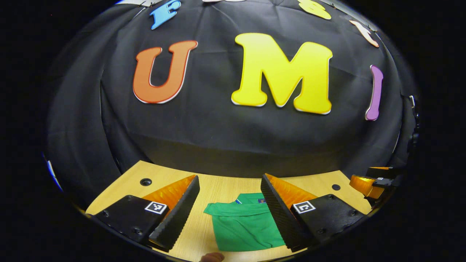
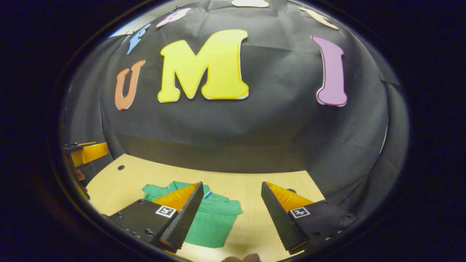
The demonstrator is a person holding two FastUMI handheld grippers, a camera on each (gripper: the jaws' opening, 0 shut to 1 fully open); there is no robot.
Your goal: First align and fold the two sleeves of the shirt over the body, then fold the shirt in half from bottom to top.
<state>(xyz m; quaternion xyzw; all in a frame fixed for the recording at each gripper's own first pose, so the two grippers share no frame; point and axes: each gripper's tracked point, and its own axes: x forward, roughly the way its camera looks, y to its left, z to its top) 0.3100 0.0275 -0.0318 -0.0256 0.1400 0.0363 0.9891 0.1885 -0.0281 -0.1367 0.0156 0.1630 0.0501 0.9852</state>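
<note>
One smooth green shirt (image 1: 244,225), rectangular, on woodgrain table (image 1: 225,185)

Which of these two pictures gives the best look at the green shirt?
The left gripper view: the shirt lies on the table between that gripper's open fingers, collar and body mostly clear. In the right gripper view the shirt sits off to the left, partly hidden behind one finger.
</note>
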